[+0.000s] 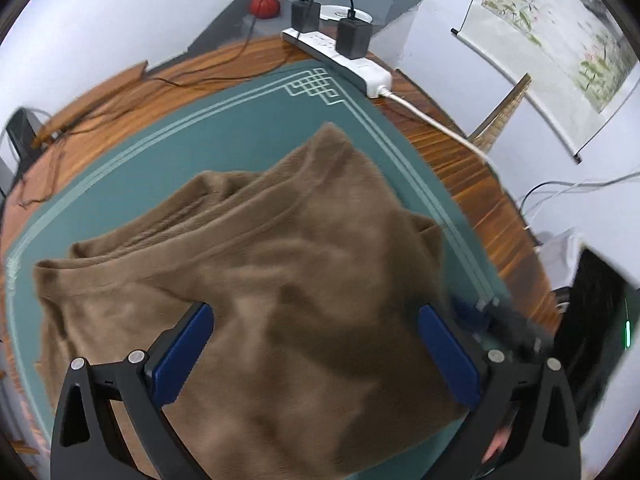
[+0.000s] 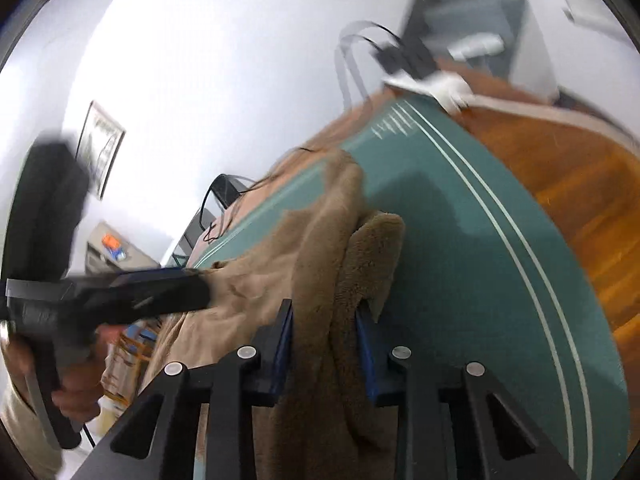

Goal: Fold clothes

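The brown garment [image 1: 256, 280] lies rumpled on the teal mat [image 1: 192, 152], spread across its near half with a bunched corner reaching toward the far right. Its right edge is gathered into a thick fold, and that fold runs straight between the blue pads of the right gripper [image 2: 325, 312]: the pads press on the cloth from both sides, pinching it, with a fuzzy lobe of fabric bulging out just past the right pad. No earlier view here, so only the grip itself is on show.

Over on the other side, the left gripper [image 1: 316, 314] hangs above the middle of the garment, pointing steeply down, its two blue pads spread wide with nothing between them but the cloth lying below. In the right wrist view it shows as a dark blurred shape at the left, gripped by a hand [image 2: 76, 376].

Further out, the mat's pale border lines frame a wooden table [image 1: 472, 168]. At the far edge sits a white power strip [image 1: 344, 60] with two black adapters plugged in, cables trailing left. A scroll painting [image 1: 560, 28] hangs on the right wall.
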Motion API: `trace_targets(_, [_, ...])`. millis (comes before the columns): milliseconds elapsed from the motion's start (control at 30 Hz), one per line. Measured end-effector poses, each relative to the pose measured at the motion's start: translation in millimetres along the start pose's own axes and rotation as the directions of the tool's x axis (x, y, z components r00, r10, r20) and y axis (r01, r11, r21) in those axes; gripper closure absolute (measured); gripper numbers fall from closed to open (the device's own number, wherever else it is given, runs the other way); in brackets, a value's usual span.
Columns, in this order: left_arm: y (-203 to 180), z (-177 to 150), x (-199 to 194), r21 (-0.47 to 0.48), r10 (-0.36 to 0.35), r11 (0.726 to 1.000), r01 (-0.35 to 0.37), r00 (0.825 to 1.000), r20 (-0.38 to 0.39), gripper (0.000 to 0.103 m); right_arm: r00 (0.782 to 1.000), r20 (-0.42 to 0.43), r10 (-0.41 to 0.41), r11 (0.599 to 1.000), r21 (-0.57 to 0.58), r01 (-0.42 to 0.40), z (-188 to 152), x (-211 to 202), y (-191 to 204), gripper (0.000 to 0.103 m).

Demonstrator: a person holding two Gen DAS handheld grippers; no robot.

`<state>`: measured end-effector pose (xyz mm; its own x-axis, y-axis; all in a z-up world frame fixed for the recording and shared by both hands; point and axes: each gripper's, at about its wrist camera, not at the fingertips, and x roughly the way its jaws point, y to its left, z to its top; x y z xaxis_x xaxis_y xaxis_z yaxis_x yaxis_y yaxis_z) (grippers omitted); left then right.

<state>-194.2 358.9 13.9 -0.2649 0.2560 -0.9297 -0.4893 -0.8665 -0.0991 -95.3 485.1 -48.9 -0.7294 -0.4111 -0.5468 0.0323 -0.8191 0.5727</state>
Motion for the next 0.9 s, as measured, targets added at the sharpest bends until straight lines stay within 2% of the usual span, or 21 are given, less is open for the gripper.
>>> trace_targets(133, [-0.3, 1.9, 9.4, -0.047, -0.014, 0.999, 0.013, 0.999, -0.03, 0.0, 0.998, 0.048, -0.051, 0.986, -0.156, 0.058, -6.9, -5.9, 37.2, 0.072])
trace_targets(267, [7.7, 1.9, 11.7, -0.12, -0.07, 0.991, 0.065, 0.997, -0.038, 0.0, 0.993, 0.082, -0.087, 0.965, -0.239, 0.104, -24.7, -10.4, 51.9, 0.072])
trace_targets(500, [12.8, 5.1, 27.5, -0.174, -0.088, 0.982, 0.075, 0.994, -0.069, 0.001, 0.978, 0.143, -0.153, 0.894, -0.401, 0.198, -49.0, -2.8, 88.2, 0.072])
trace_targets(600, [16.6, 7.2, 41.3, -0.196, -0.103, 0.977, 0.081, 0.989, -0.103, 0.012, 0.974, 0.15, -0.169, 0.879, -0.424, 0.218, -54.7, -0.3, 92.2, 0.072])
trace_targets(667, [19.3, 7.9, 50.8, -0.213, -0.118, 0.973, 0.089, 0.985, -0.128, 0.031, 0.972, 0.151, -0.178, 0.877, -0.423, 0.226, -56.1, -0.5, 91.6, 0.072])
trace_targets(700, [20.6, 8.3, 55.6, -0.222, -0.125, 0.971, 0.092, 0.982, -0.14, 0.035, 0.972, 0.148, -0.182, 0.877, -0.423, 0.229, -56.5, -0.4, 91.3, 0.072])
trace_targets(767, [23.4, 9.0, 63.6, -0.245, -0.142, 0.964, 0.1, 0.977, -0.159, 0.054, 0.972, 0.139, -0.191, 0.875, -0.425, 0.233, -58.1, 0.5, 90.8, 0.072])
trace_targets(900, [28.1, 10.0, 61.6, -0.29, -0.164, 0.95, 0.116, 0.976, -0.145, 0.066, 0.969, 0.14, -0.202, 0.878, -0.413, 0.243, -61.0, -7.9, 90.8, 0.072])
